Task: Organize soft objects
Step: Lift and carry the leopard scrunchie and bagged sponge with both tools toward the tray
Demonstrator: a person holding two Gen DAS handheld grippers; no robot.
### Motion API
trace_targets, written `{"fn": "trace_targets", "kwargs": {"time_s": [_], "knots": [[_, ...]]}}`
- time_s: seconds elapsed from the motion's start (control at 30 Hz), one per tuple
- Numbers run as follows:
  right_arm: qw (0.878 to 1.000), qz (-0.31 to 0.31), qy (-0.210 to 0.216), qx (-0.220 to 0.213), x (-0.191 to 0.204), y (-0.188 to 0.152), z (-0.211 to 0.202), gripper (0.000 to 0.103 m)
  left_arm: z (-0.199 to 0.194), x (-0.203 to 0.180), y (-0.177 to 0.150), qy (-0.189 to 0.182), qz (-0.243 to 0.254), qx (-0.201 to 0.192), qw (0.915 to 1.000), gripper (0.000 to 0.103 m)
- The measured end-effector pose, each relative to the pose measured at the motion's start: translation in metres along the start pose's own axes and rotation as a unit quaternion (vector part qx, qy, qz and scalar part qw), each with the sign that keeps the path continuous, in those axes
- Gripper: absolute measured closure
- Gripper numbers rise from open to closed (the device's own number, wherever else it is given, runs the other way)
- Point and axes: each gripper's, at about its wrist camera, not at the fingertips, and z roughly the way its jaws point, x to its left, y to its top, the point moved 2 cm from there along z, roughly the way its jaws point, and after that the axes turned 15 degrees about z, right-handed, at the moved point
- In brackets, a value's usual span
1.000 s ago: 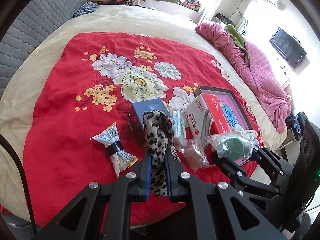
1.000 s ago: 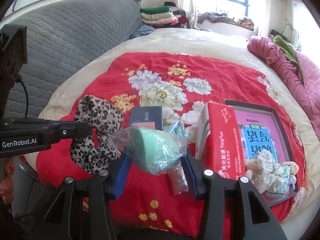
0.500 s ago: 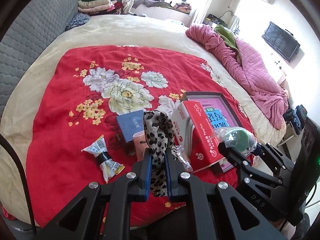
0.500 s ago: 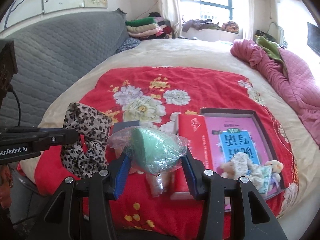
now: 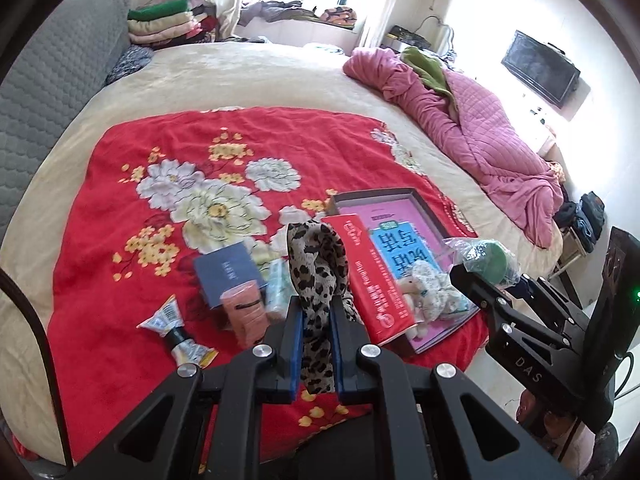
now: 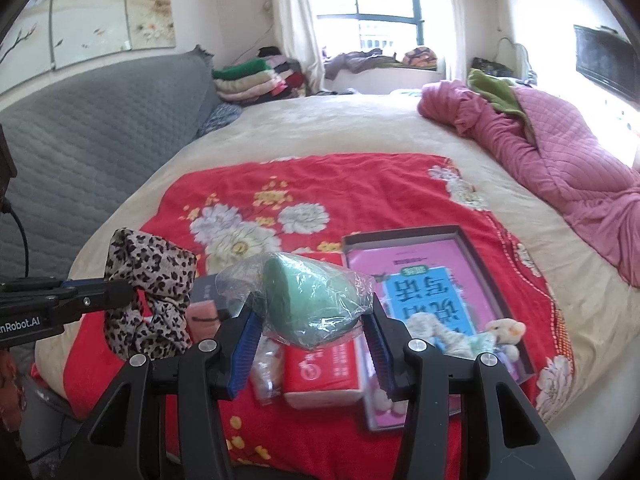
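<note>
My left gripper [image 5: 316, 320] has its jaws clamped on the leopard scrunchie [image 5: 318, 268], held above the red blanket [image 5: 160, 152]. My right gripper [image 6: 310, 330] jaws grip the bagged green sponge [image 6: 310, 294] over the red box [image 6: 324, 372]. Plush toys [image 6: 460, 334] lie in the tray [image 6: 476, 248].

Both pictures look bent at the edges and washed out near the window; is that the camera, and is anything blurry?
Left wrist view: fisheye bends the bed edge, and daylight blows out the wall around the TV. Right wrist view: the window glares white, black corners vignette, and the small plastic packet under the bagged green item is smeared.
</note>
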Motion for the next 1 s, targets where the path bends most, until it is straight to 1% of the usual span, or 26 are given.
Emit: {"fn": "trace_targets", "kwargs": {"time_s": [0.23,0.43,0.57,0.8,1.0], "knots": [[0.999,0.023,-0.018,-0.019,-0.031,0.017,-0.013,0.052,0.011,-0.031,0.022,-0.018,0.031,-0.002,0.9994,0.091],[0.998,0.043,-0.028,-0.031,-0.058,0.028,-0.022,0.052,0.021,-0.054,0.04,-0.034,0.047,-0.009,0.9983,0.091],[0.996,0.064,-0.047,-0.042,-0.085,0.036,-0.027,0.052,0.029,-0.069,0.048,-0.044,0.058,-0.01,0.9973,0.091],[0.99,0.108,-0.078,-0.052,-0.134,0.042,-0.034,0.052,0.054,-0.098,0.056,-0.067,0.079,0.003,0.9946,0.091],[0.983,0.141,-0.103,-0.056,-0.173,0.04,-0.039,0.052,0.08,-0.115,0.058,-0.077,0.093,0.023,0.9925,0.091]]}}
